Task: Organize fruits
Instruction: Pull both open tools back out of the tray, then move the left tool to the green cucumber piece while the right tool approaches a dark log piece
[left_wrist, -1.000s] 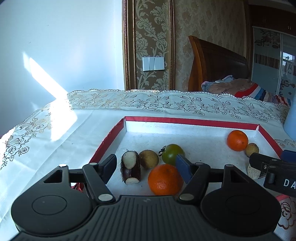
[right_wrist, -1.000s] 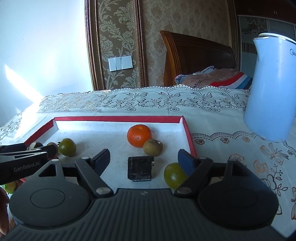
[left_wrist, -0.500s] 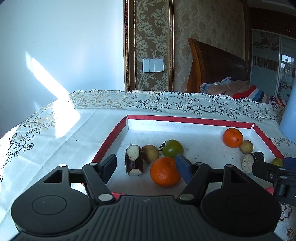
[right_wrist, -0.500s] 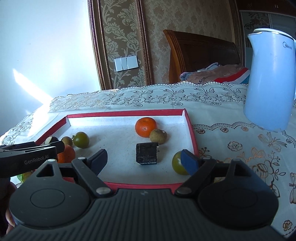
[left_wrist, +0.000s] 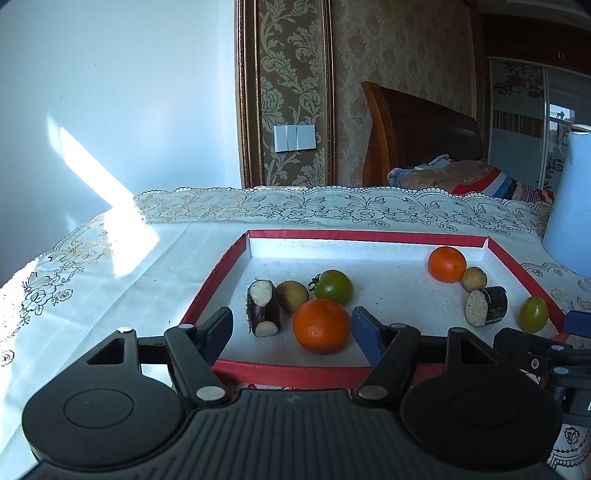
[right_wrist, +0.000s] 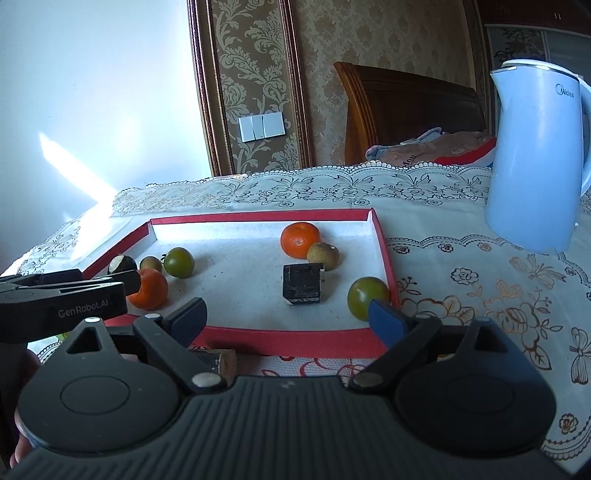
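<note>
A red-rimmed tray (left_wrist: 229, 254) (right_wrist: 384, 251) holds two groups of fruit. The left group is an orange (left_wrist: 320, 325) (right_wrist: 149, 288), a green tomato (left_wrist: 333, 287) (right_wrist: 179, 262), a brown fruit (left_wrist: 292, 295) and a dark cane piece (left_wrist: 262, 308). The right group is an orange (left_wrist: 446, 264) (right_wrist: 300, 240), a brown fruit (right_wrist: 323, 255), a dark cane piece (right_wrist: 302, 283) and a green tomato (right_wrist: 367, 297). My left gripper (left_wrist: 291, 328) is open and empty at the tray's near edge. My right gripper (right_wrist: 286, 317) is open and empty there too.
A pale blue kettle (right_wrist: 535, 155) stands on the lace tablecloth (right_wrist: 480, 280) right of the tray. A small wooden piece (right_wrist: 221, 360) lies on the cloth in front of the tray. A bed headboard and wall are behind the table.
Both grippers have pulled back and up from the tray; more of the tray's near rim and the cloth in front shows. The fruit has not moved.
</note>
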